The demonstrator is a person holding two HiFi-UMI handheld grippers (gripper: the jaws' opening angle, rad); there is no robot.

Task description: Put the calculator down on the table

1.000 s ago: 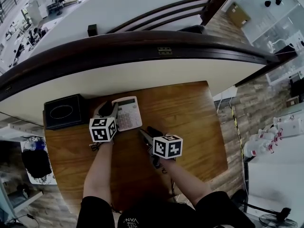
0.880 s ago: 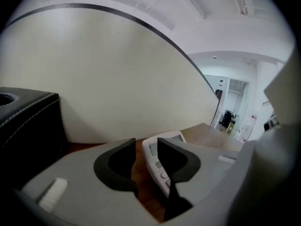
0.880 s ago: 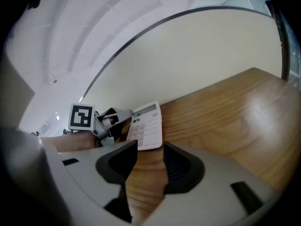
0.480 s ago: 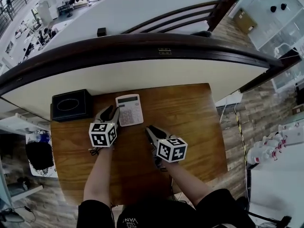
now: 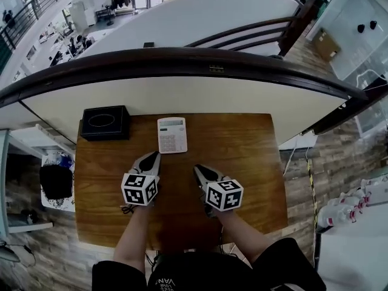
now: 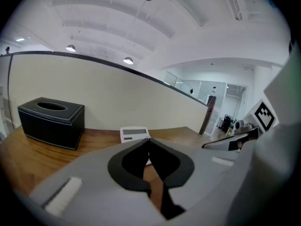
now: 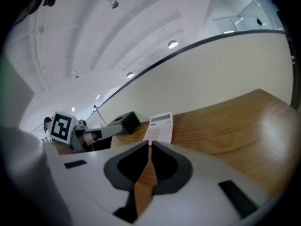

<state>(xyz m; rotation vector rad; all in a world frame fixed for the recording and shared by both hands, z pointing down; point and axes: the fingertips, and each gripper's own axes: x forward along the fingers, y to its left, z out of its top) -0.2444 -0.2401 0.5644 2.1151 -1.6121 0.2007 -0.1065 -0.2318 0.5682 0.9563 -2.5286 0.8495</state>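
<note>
A white calculator (image 5: 172,134) lies flat on the wooden table (image 5: 242,162), near its far edge. It also shows ahead in the left gripper view as the calculator (image 6: 135,133) and in the right gripper view as the calculator (image 7: 160,127). My left gripper (image 5: 153,156) hangs short of it, clear of the calculator, jaws shut and empty (image 6: 149,140). My right gripper (image 5: 198,170) is beside it to the right; its jaws are closing, tips nearly together (image 7: 150,144), nothing between them.
A black tissue box (image 5: 105,122) stands at the table's far left corner, left of the calculator. A curved cream partition (image 5: 182,96) with a dark rail runs along the table's far edge. The table's right edge drops to plank flooring (image 5: 309,180).
Both grippers have pulled back from the calculator toward the person and risen. Their jaws went from wide open to closed. The calculator stays lying on the table.
</note>
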